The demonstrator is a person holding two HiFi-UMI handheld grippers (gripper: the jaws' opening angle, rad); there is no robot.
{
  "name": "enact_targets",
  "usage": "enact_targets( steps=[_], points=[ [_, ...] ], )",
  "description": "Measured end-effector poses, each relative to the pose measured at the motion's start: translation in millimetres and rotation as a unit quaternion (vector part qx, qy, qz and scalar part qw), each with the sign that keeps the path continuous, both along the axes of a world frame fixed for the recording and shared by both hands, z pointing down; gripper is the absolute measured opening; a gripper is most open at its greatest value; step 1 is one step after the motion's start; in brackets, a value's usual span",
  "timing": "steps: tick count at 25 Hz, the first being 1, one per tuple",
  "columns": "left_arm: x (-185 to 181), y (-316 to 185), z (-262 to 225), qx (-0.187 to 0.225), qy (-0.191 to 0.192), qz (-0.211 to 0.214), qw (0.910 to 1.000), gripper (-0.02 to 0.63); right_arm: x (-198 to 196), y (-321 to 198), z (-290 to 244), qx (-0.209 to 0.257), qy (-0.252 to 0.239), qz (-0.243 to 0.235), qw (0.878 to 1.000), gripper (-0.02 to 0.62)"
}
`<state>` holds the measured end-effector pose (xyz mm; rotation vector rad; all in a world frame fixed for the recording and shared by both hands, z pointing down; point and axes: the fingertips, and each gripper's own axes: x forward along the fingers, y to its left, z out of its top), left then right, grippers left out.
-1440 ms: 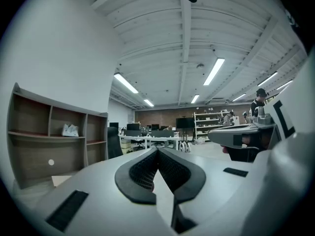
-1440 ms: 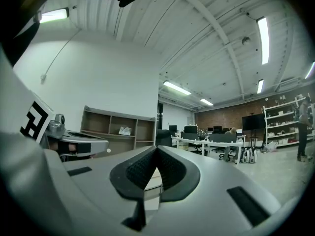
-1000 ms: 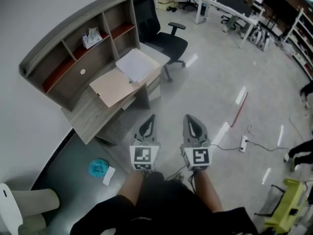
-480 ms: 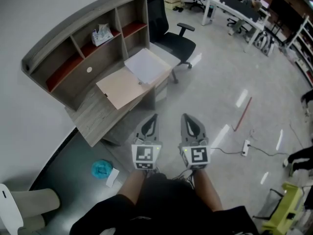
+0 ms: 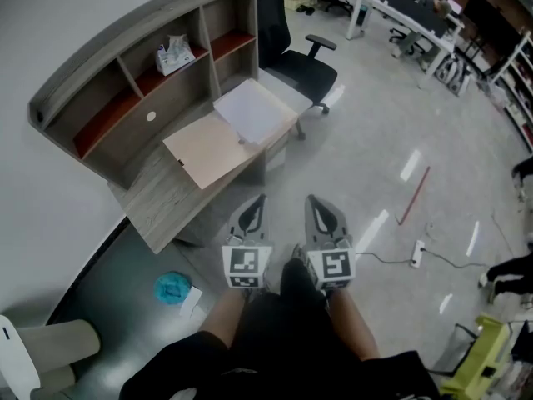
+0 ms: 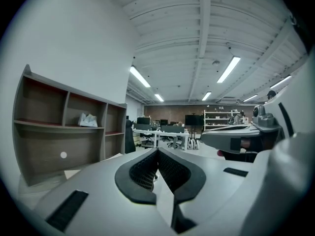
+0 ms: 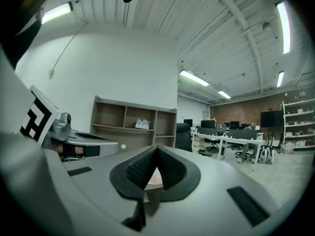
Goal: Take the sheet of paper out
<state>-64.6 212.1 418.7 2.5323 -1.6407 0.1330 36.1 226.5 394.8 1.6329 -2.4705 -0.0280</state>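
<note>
The left gripper (image 5: 258, 200) is pinched fully closed with nothing in it, and the right gripper (image 5: 311, 199) is the same: jaws together, empty. The person holds them side by side, roughly level, out over the shiny floor (image 5: 375, 157), short of the desk (image 5: 158, 198). The sheet of paper (image 5: 254, 111) lies flat on the desktop's far end, its edge meeting a tan folder (image 5: 204, 150) that lies next to it. Neither gripper is touching either one. Behind them rises the desk's shelf unit (image 5: 125, 65), with a pack of tissues (image 5: 172, 57) in one cubby. A black office chair (image 5: 304, 69) is parked just past the desk, and something blue (image 5: 170, 287) lies on the floor by the desk's near end.
</note>
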Motion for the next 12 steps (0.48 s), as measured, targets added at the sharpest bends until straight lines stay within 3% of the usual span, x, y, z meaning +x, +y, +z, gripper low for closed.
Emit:
enact_targets(
  steps=[12],
  points=[
    [9.1, -97.0, 20.0, -0.014, -0.014, -0.042, 0.9989, 0.043, 8.5, -108.2, 15.3, -0.009, -0.007, -0.047, 0.999, 0.017]
  ],
)
